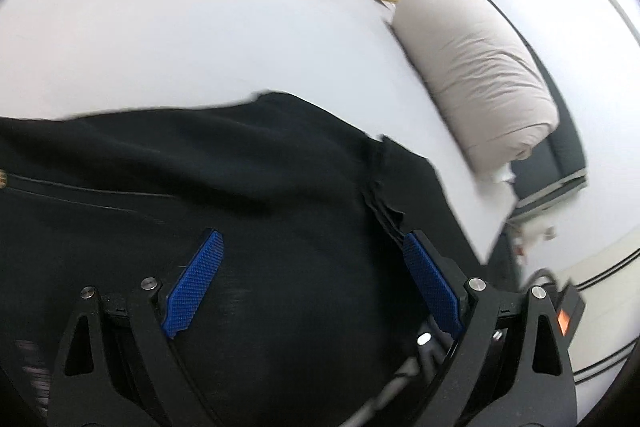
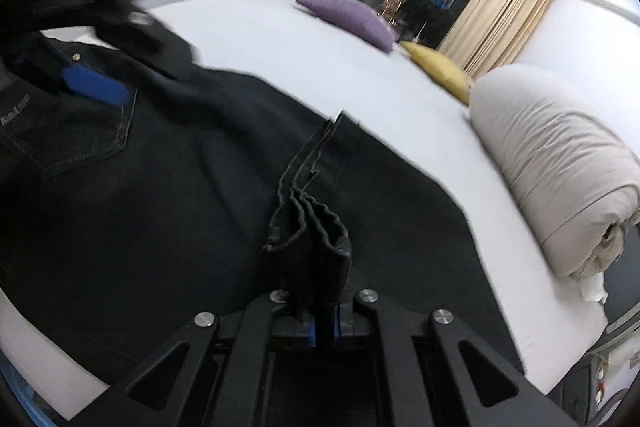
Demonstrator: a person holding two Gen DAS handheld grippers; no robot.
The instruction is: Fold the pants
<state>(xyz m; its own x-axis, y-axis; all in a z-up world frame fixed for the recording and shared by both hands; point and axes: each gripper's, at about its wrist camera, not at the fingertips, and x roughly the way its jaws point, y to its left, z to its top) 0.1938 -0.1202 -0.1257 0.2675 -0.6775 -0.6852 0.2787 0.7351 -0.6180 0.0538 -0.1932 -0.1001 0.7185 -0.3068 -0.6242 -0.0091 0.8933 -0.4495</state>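
Note:
Black pants (image 2: 160,195) lie folded on a white bed (image 2: 304,67), back pocket toward the left. My right gripper (image 2: 325,323) is shut on a bunched stack of the pants' hem edges (image 2: 308,227), held just above the cloth. My left gripper (image 1: 308,267) is open, its blue pads (image 1: 196,279) spread wide over the black pants (image 1: 200,179), empty. The left gripper also shows blurred in the right wrist view (image 2: 96,83), at the waistband end.
A rolled beige duvet (image 2: 560,167) lies on the bed's right side. A purple cushion (image 2: 348,19) and a yellow cushion (image 2: 440,67) sit at the far end. Curtains and a dark window stand behind. The bed edge drops off at the right.

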